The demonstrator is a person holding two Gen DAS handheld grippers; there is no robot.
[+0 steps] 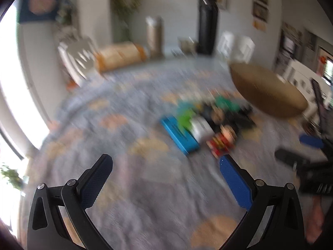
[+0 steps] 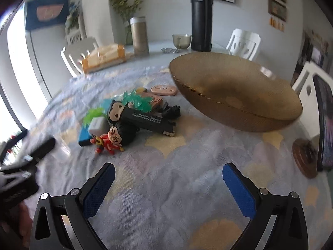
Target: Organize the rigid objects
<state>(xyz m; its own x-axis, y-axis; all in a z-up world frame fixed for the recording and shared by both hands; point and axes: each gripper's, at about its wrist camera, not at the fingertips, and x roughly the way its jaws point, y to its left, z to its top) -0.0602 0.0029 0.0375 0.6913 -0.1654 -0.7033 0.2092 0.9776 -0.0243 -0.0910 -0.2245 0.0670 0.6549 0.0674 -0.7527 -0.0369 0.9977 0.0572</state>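
A table covered by a pale blue patterned cloth (image 2: 166,187) fills both views; the left wrist view is heavily blurred. On the right half of the cloth a wide amber glass bowl (image 2: 235,95) is seen, empty, and is judged to be where the small things belong. It looks heavy, brittle and smooth-rimmed, so it is better left where it stands.

Just left of the bowl, apart from it, a heap of small rigid things is found. The longest is a black stick-shaped gadget with a cartoon head (image 2: 141,117), lying across the heap; small white print runs along its body but cannot be read. It is judged stiff and light, and best taken across the middle of its body. Beneath it a blue box (image 2: 84,137) lies flat and partly covered. A white cube (image 2: 97,126) rests on the box. In front, a big-headed figurine in red (image 2: 113,139) lies on its side; hard plastic is supposed, top-heavy, and a hold across the head is judged surest. Green spiky plastic pieces (image 2: 136,101) and a pink tag (image 2: 164,89) lie behind; marks on the tag are illegible.

The right gripper (image 2: 168,187) is held wide open and empty above bare cloth, near the heap. The left gripper (image 1: 166,183) is likewise spread apart with nothing between its pads.
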